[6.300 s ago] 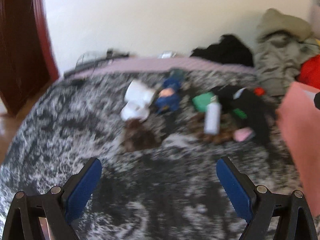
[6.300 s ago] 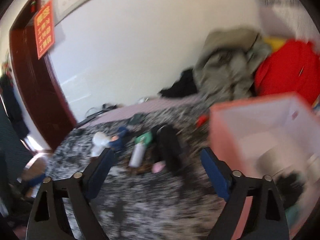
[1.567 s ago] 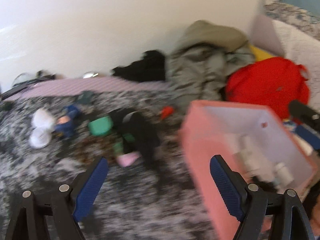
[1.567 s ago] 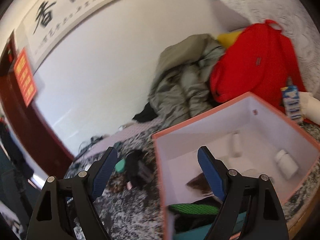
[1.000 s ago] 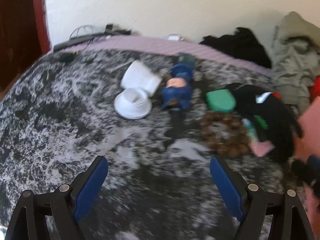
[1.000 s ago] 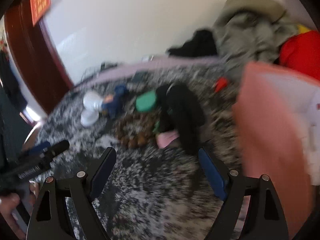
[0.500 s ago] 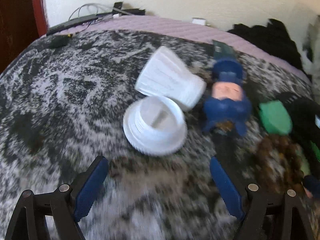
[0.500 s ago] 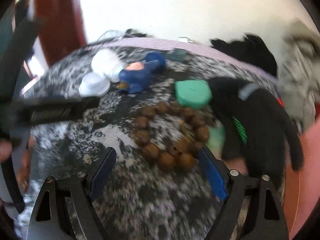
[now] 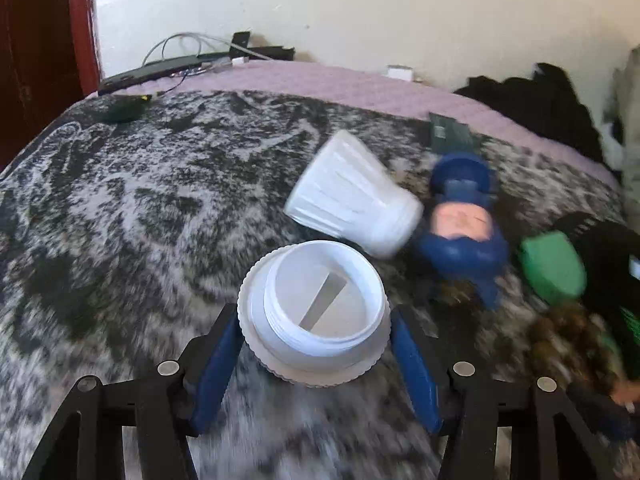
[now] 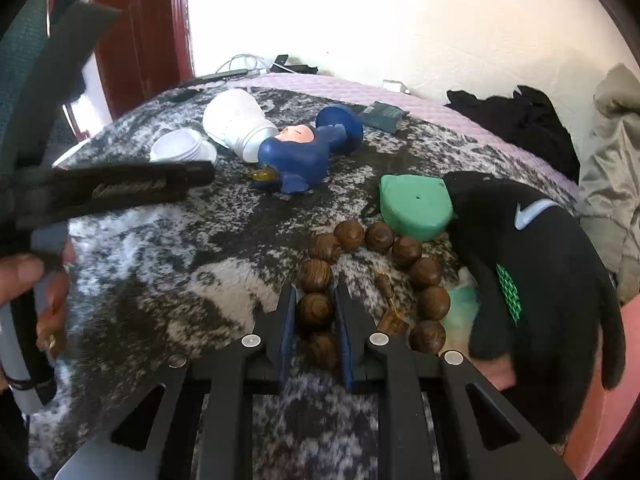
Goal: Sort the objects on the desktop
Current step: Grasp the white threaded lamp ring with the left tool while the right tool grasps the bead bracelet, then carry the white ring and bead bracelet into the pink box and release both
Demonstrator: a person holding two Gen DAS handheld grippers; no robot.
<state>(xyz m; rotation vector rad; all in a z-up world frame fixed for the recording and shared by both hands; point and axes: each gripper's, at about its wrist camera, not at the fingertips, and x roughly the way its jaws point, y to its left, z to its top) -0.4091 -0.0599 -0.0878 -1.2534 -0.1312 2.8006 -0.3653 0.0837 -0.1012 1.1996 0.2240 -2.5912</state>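
My left gripper (image 9: pixel 314 320) is closed around a white screw lid (image 9: pixel 314 312) that lies open side up on the grey patterned blanket (image 9: pixel 140 216). A white ribbed jar (image 9: pixel 352 204) lies on its side just beyond it. My right gripper (image 10: pixel 315 304) is shut on one bead of a brown wooden bead bracelet (image 10: pixel 372 280) lying on the blanket. A blue doll figure (image 10: pixel 304 152) and a green case (image 10: pixel 416 206) lie farther off. The lid (image 10: pixel 184 148) and jar (image 10: pixel 236 122) also show in the right wrist view.
A black cap (image 10: pixel 540 280) lies to the right of the bracelet, with a pink box edge (image 10: pixel 600 420) behind it. The left gripper's body (image 10: pixel 108 192) crosses the right wrist view at the left. Cables (image 9: pixel 192 52) and dark clothes (image 9: pixel 548 96) lie along the wall.
Both grippers moved from the pink box back to the pile of objects. The left one closed on the white lid; the right one closed on a bracelet bead.
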